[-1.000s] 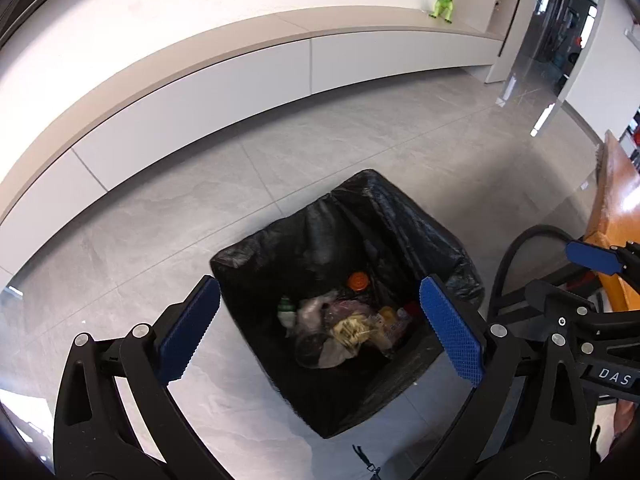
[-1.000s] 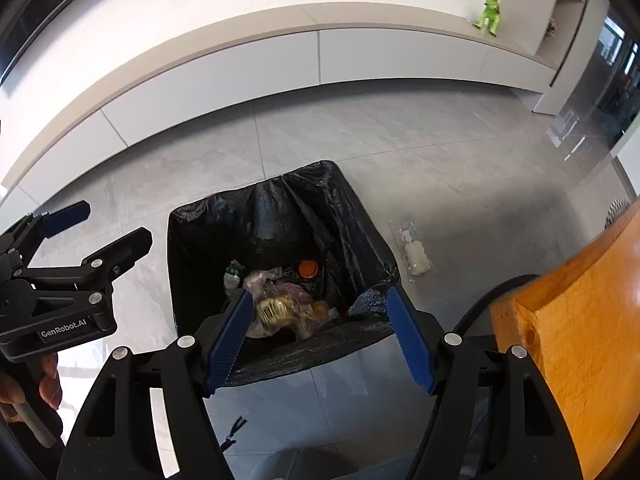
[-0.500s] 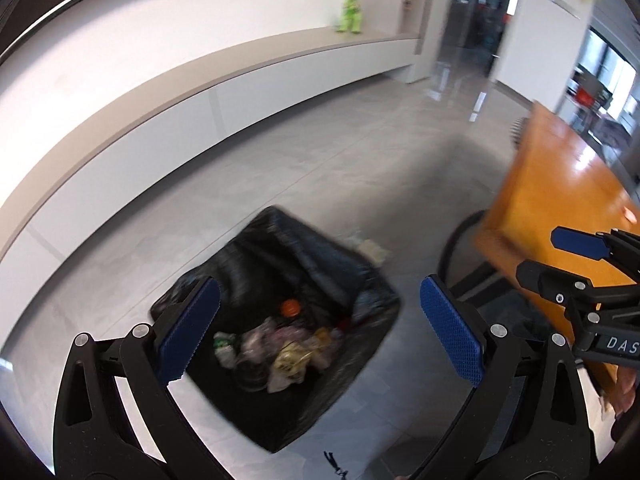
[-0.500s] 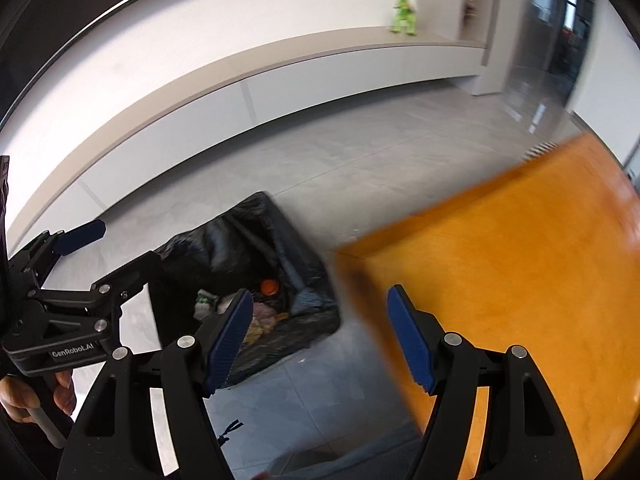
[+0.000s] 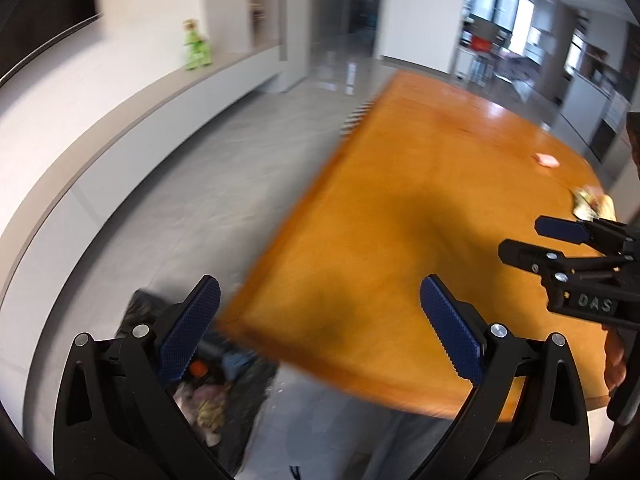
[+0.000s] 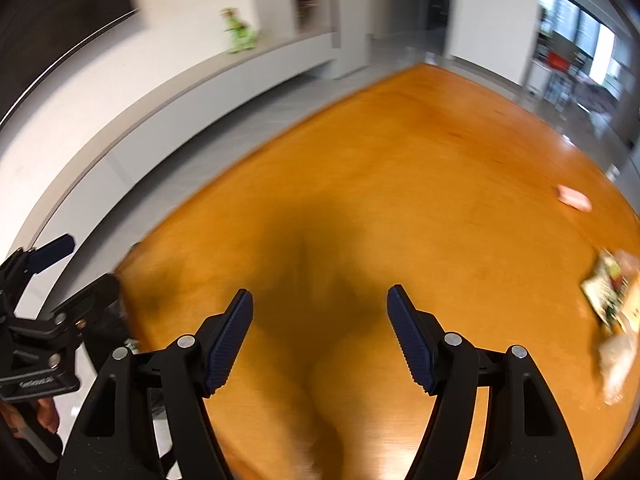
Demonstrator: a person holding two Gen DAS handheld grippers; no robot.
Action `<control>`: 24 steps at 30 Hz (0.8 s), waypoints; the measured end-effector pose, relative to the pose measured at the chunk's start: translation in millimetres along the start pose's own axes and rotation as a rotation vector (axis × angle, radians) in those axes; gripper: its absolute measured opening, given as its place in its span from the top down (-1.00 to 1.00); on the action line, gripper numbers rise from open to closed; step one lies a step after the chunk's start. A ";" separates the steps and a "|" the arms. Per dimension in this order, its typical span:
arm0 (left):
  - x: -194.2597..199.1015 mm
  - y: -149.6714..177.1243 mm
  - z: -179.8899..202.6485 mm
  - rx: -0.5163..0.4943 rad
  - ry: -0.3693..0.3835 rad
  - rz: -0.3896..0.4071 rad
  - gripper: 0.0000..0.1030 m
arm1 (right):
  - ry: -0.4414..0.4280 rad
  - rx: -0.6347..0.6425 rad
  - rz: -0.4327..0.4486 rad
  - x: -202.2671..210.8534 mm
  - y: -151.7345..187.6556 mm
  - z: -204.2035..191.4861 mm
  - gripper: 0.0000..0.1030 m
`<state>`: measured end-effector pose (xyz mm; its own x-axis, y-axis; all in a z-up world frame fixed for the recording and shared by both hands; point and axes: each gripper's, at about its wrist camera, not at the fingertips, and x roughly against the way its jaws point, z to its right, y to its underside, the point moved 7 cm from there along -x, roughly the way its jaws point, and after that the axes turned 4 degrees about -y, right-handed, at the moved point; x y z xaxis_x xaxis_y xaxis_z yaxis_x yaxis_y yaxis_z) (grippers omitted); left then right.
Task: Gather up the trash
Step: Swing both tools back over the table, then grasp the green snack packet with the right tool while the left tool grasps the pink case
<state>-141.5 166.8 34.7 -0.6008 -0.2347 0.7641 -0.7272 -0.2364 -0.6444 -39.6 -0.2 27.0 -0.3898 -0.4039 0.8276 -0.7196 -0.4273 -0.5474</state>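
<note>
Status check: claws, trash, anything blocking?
Left claw open, empty. Right claw open, empty. Wrappers on orange table, far right. Nothing in the way.

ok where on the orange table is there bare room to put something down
The wide middle of the orange table is bare, from the corner by the trash bin out to the pink scrap. The right edge is crowded: printed wrappers and a clear bag lie together. Both tools are open and empty.
</note>
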 end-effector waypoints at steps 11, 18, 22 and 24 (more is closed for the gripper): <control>-23.8 -41.2 132.8 -0.205 0.151 -0.017 -0.88 | 0.189 -0.252 0.029 18.5 0.3 153.9 -0.37; -46.4 -72.8 209.8 -0.294 0.219 -0.038 -0.88 | 0.344 -0.424 -0.004 25.1 3.4 243.4 -0.37; -62.6 -88.1 250.2 -0.343 0.245 -0.053 -0.88 | 0.411 -0.507 -0.062 15.4 11.9 289.1 -0.37; -70.4 -92.3 266.9 -0.365 0.255 -0.063 -0.88 | 0.429 -0.530 -0.087 8.0 13.0 302.7 -0.37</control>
<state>56.5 -46.5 32.8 -0.5811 0.0205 0.8136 -0.8069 0.1158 -0.5793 121.9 -253.8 -11.1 -0.4327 0.0169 0.9014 -0.8998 0.0542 -0.4330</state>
